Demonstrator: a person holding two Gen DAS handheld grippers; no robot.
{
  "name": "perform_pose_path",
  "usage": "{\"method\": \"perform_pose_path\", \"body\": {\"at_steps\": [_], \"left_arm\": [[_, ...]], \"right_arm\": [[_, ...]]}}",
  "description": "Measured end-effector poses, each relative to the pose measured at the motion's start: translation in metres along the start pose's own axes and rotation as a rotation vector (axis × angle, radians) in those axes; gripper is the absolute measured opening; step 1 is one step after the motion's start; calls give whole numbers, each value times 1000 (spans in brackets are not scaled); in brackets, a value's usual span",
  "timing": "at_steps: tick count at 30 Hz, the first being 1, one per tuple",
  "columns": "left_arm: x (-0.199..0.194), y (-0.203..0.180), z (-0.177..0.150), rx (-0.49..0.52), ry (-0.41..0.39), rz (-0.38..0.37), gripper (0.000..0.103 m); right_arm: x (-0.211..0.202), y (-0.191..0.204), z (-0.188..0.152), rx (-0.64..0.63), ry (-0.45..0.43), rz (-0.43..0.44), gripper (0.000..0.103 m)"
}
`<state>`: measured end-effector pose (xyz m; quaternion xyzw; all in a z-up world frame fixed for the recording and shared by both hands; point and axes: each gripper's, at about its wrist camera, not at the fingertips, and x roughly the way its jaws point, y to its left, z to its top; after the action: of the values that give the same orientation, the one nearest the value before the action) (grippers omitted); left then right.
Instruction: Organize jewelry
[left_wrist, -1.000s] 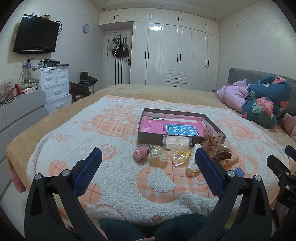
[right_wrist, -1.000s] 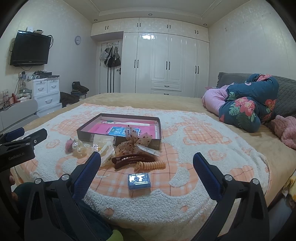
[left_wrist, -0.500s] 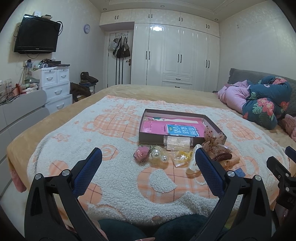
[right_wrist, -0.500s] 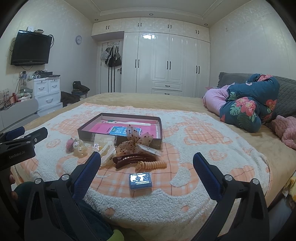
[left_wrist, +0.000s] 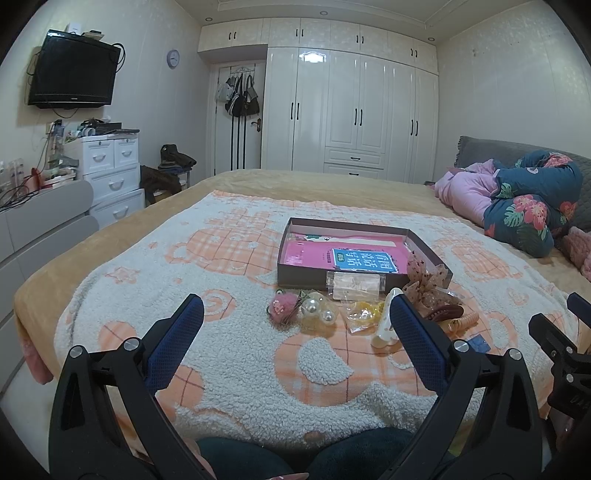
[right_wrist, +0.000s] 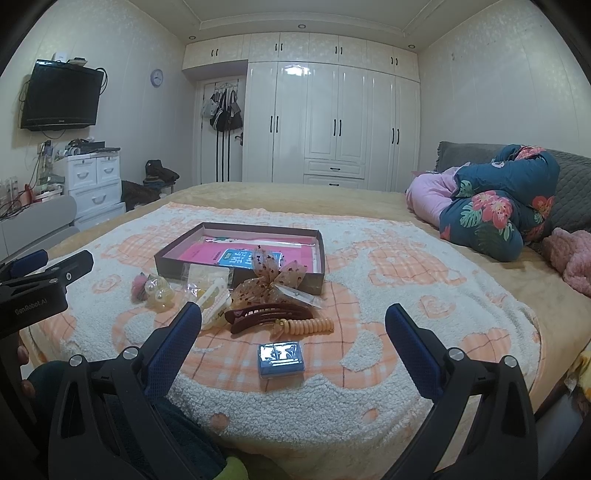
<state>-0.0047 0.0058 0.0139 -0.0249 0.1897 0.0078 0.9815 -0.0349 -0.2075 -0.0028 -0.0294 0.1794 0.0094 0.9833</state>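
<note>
A shallow brown box (left_wrist: 303, 275) with pink and blue cards inside lies on the bed blanket; it also shows in the right wrist view (right_wrist: 321, 254). In front of it lie a pink pompom (left_wrist: 282, 308), pearl pieces in a bag (left_wrist: 317, 314), a yellow item in a bag (left_wrist: 362, 314), a white clip (left_wrist: 386, 325), a dotted bow (right_wrist: 271, 282), a dark red hair clip (right_wrist: 269, 315), an orange coil tie (right_wrist: 306, 326) and a small blue box (right_wrist: 281, 359). My left gripper (left_wrist: 295, 319) is open and empty, short of the items. My right gripper (right_wrist: 293, 325) is open and empty above the blue box.
The white and orange blanket (left_wrist: 221, 266) covers the near part of the bed. Folded bedding (right_wrist: 491, 210) lies at the right. White drawers (left_wrist: 110, 173) stand at the left, wardrobes (left_wrist: 351, 110) behind. The other gripper's body shows at each view's edge (right_wrist: 33, 291).
Both views have shifted very slightly; the grippers stay open and nothing on the bed has moved.
</note>
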Motion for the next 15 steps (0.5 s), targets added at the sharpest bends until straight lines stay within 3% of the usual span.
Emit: {"method": "perform_pose_path", "body": {"at_steps": [15], "left_arm": [[7, 4, -3, -11, 18, 1, 92]], "right_arm": [[20, 3, -7, -38, 56, 56, 97]]}}
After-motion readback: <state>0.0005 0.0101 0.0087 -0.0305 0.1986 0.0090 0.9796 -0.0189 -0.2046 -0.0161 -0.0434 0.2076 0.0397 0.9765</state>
